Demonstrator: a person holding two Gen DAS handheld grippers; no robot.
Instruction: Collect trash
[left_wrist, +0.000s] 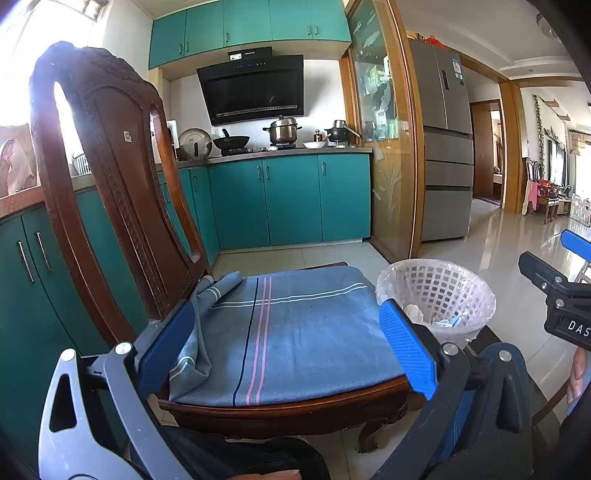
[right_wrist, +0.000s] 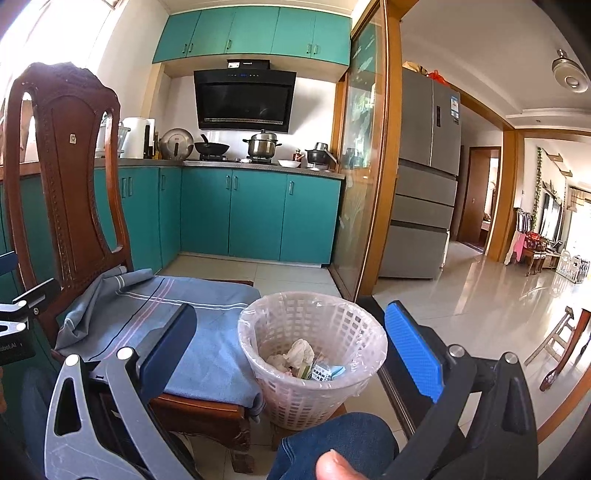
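A white lattice trash basket (right_wrist: 312, 360) with a clear liner stands on the floor right of a wooden chair. Crumpled paper (right_wrist: 297, 352) and small wrappers (right_wrist: 327, 372) lie inside it. The basket also shows in the left wrist view (left_wrist: 439, 295). My right gripper (right_wrist: 291, 350) is open and empty, its jaws standing either side of the basket, above it. My left gripper (left_wrist: 288, 347) is open and empty over the chair's blue cloth seat (left_wrist: 295, 332). The right gripper's body shows in the left wrist view (left_wrist: 557, 295).
The carved wooden chair (left_wrist: 110, 184) stands close on the left. Teal kitchen cabinets (left_wrist: 291, 199) with a stove and pots are behind. A glass partition (left_wrist: 384, 147) and a grey fridge (left_wrist: 447, 147) are to the right. Tiled floor (right_wrist: 480, 295) extends right. The person's knee (right_wrist: 332, 443) is below.
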